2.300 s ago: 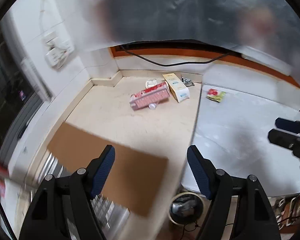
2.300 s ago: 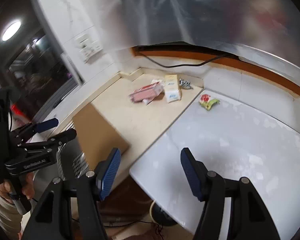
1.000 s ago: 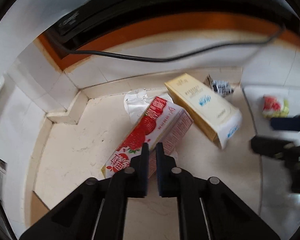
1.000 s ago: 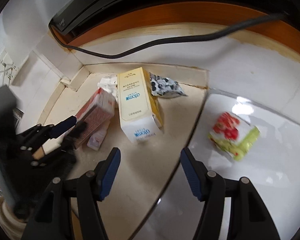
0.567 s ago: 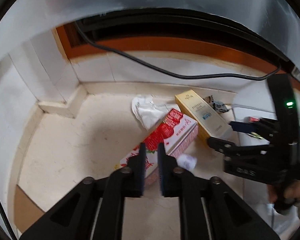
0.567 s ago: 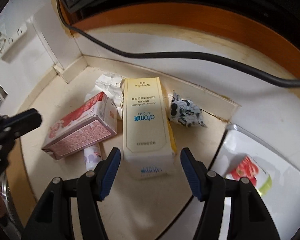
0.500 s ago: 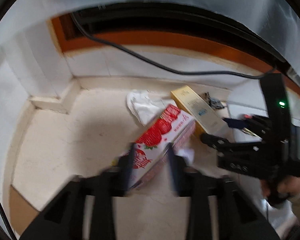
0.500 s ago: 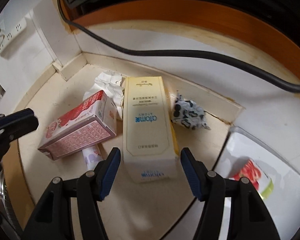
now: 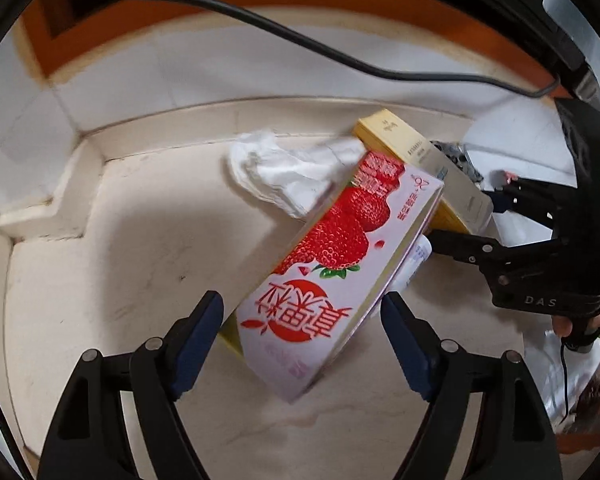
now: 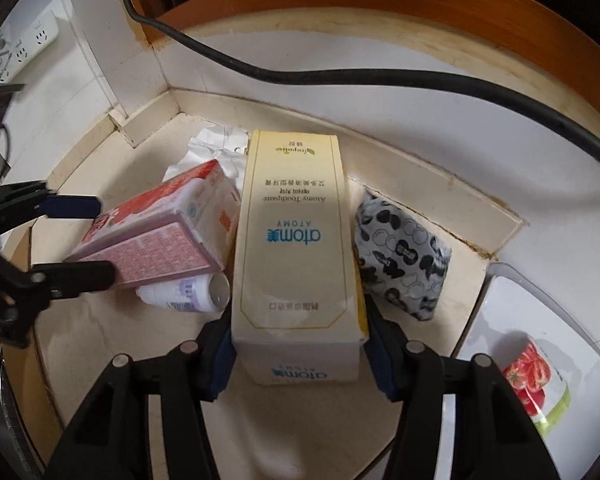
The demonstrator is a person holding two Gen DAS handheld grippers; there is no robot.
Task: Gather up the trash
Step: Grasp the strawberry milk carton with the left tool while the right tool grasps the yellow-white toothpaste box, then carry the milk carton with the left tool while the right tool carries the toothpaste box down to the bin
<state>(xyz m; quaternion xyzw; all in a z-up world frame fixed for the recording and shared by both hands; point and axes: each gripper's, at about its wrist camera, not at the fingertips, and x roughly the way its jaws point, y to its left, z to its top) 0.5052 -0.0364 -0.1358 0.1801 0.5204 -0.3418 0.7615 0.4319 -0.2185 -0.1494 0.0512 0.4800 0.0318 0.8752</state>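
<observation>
The left tool [image 9: 302, 342] is opening, its pads clear of the strawberry carton [image 9: 332, 280] lying between them on the cream worktop [image 9: 112, 248]. The right tool [image 10: 300, 350] is closing, pads against the yellow toothpaste box [image 10: 296, 236] beside that carton. Crumpled tissue [image 9: 284, 168] lies behind both.

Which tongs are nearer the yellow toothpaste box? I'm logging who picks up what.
Right. The right tongs straddle the yellow toothpaste box's near end, jaws closing, pads at its sides. The left tongs are beside it, opening around the strawberry carton.
</observation>
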